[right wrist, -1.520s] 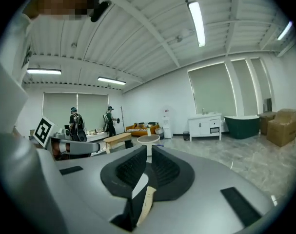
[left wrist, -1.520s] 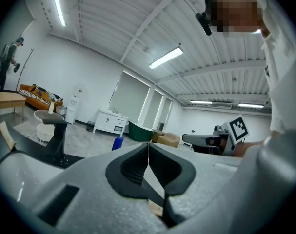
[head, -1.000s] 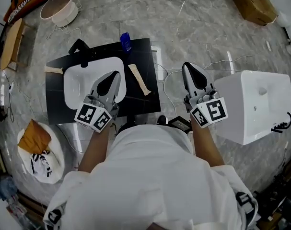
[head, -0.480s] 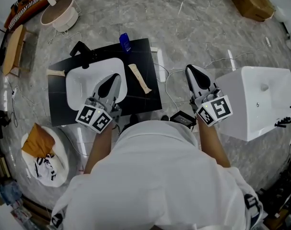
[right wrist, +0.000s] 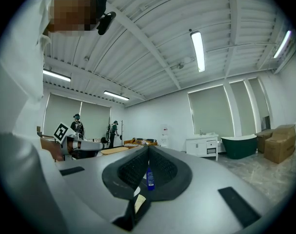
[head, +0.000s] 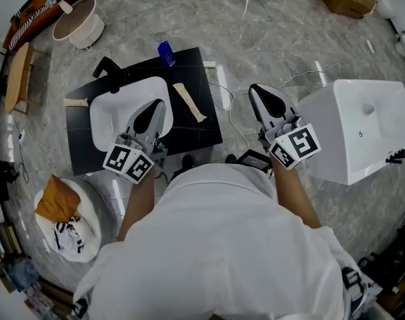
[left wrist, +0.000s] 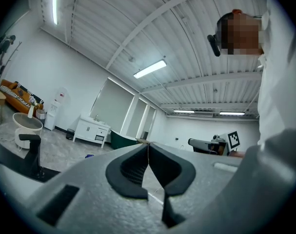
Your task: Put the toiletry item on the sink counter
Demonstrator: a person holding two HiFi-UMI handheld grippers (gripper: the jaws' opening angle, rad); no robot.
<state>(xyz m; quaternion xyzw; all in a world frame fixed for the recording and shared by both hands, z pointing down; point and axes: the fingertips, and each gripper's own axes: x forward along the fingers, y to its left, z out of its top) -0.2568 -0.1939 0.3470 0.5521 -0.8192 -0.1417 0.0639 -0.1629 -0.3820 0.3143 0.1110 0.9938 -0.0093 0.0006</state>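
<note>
Pinched shut and empty, left hand-held gripper [head: 159,107] and right hand-held gripper [head: 257,92] hang back; bottle [head: 165,52] stands at the surface's [head: 202,129] far edge, so reaching in with jaws unopened could knock it onto the floor [head: 269,25].

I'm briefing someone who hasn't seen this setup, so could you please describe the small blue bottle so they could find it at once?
Find the black sink counter with its white basin. The blue bottle stands at the counter's far edge, just right of the black faucet. It is the only blue thing there, and it is upright, while the nearby beige strip lies flat.
</note>
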